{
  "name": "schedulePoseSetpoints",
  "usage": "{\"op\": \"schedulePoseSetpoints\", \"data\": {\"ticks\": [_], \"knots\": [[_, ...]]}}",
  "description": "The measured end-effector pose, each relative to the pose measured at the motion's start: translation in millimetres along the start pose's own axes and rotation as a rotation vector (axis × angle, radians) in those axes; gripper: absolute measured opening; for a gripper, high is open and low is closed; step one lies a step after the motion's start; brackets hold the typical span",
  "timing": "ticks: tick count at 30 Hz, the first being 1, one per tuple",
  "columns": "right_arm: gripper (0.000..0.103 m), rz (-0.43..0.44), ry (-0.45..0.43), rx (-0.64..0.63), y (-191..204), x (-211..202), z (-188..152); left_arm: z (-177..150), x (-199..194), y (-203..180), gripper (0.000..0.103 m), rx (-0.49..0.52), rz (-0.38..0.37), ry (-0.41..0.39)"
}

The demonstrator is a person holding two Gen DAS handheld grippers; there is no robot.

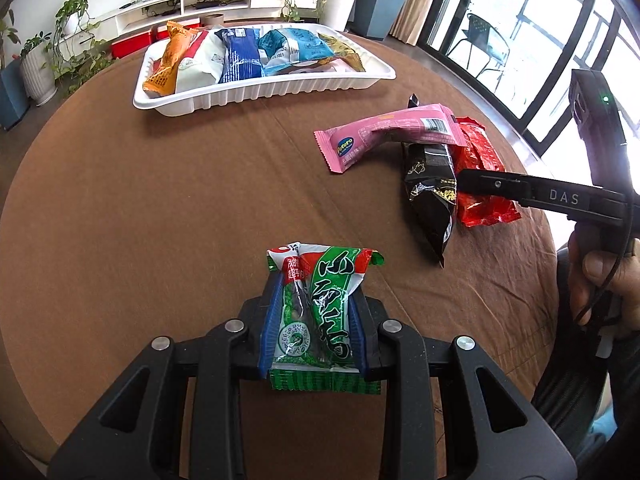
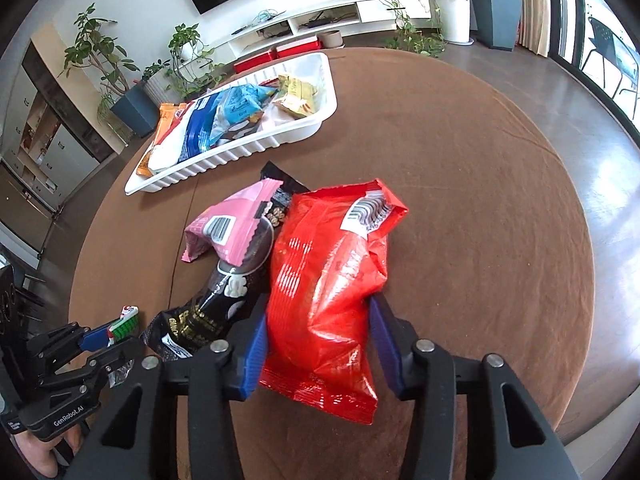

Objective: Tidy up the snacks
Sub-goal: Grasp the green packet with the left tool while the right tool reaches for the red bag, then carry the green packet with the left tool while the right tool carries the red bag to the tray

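While left gripper (image 1: pixel 314 320) pinches green snack packet (image 1: pixel 320 304) across its middle above brown surface (image 1: pixel 160 208), right gripper (image 2: pixel 320 340) jaws flank red bag (image 2: pixel 328 280), pads at its sides, full squeeze unclear. Judged light, crinkly, slippery, crushable; take mid-body. White tray (image 1: pixel 248 94) beyond.

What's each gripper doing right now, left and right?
Left gripper: shut on the green snack packet.
Right gripper: shut on the red snack bag, both pads against its sides.
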State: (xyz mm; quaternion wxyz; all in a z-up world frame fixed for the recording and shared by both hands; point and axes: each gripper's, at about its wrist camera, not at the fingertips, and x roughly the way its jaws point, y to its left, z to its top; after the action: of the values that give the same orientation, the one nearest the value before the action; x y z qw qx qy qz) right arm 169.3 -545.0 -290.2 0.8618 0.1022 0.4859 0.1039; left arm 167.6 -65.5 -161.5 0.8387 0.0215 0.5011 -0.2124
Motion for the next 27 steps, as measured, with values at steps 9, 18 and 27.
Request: {"op": "schedulePoseSetpoints", "data": {"ticks": [9,18,27], "knots": [[0.037,0.064,-0.007,0.043,-8.9,-14.3,-6.9,-1.6,-8.7,4.8,0.027,-0.025,-0.013,-0.020],[0.037,0.085,-0.063,0.098,-24.2,-43.5,-9.2,3.1,-20.2,11.4,0.027,-0.065,-0.050,-0.052],[0.037,0.080,-0.108,0.096,-31.8,-57.4,18.2,39.9,-41.9,32.6,0.027,-0.100,-0.052,-0.119]]}}
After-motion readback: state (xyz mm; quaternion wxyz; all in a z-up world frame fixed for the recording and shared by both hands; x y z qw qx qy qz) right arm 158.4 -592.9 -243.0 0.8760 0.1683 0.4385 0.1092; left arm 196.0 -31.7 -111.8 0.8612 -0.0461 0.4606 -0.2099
